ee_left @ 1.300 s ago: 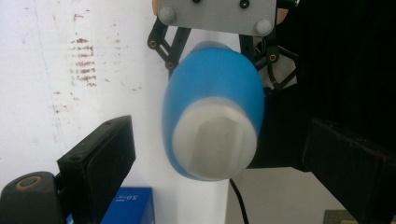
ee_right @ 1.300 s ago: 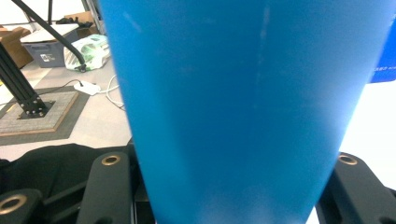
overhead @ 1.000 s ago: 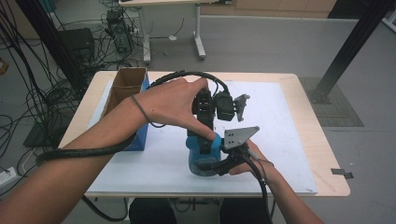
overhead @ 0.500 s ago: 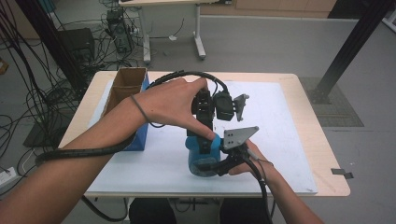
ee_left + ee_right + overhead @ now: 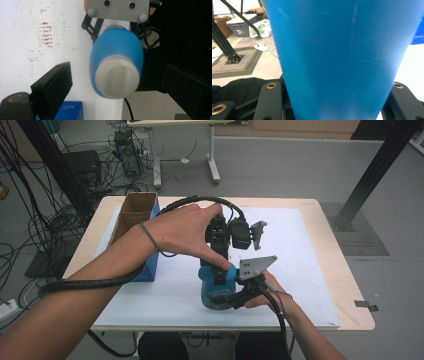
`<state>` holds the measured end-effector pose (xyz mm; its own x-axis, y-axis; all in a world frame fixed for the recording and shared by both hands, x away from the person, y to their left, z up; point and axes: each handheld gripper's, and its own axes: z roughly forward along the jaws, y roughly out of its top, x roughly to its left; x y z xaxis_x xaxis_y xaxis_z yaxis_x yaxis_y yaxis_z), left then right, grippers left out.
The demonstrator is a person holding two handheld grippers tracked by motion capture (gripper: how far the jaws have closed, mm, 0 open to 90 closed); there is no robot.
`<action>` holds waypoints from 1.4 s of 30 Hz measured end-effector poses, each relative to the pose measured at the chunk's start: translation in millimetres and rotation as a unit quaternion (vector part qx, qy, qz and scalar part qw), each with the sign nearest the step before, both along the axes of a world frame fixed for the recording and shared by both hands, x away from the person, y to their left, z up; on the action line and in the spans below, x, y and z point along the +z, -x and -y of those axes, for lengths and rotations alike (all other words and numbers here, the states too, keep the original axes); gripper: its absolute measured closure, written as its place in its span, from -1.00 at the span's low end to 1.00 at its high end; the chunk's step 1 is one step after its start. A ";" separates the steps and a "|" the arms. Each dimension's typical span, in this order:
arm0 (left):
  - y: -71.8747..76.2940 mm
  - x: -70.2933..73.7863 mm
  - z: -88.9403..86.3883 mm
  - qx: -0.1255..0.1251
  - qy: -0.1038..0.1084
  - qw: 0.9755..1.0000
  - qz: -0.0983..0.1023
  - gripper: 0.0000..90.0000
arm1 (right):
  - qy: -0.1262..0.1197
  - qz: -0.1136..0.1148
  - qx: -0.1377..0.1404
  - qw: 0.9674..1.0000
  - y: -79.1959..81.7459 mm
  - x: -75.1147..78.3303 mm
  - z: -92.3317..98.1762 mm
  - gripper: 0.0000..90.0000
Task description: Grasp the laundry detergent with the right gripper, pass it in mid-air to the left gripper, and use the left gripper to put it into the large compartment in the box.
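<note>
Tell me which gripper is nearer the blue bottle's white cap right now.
Left. The left gripper hangs just above the white cap, jaws open either side of it, not touching. The right gripper is shut on the blue bottle lower down its body, away from the cap.

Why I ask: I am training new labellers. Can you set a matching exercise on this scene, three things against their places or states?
Things:
1. blue bottle
2. white cap
3. cardboard box

Places or states:
A. open-topped, at the left side of the table
B. clamped by the right gripper
C. between the open jaws of the left gripper

Pairs: 1-B, 2-C, 3-A
</note>
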<state>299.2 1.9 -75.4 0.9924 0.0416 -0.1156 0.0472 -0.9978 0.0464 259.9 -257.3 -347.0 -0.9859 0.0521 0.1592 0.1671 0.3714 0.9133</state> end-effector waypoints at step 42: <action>7.6 -17.2 5.4 0.004 -0.011 1.000 0.009 -0.86 | -0.004 0.017 0.005 1.000 2.7 18.2 -2.0 -0.04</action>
<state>291.6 -3.5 -92.6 0.9939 0.0519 -0.0973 0.0546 -0.9982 0.0254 257.2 -255.3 -328.8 -0.9910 0.0415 0.1269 0.1333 0.3649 0.9215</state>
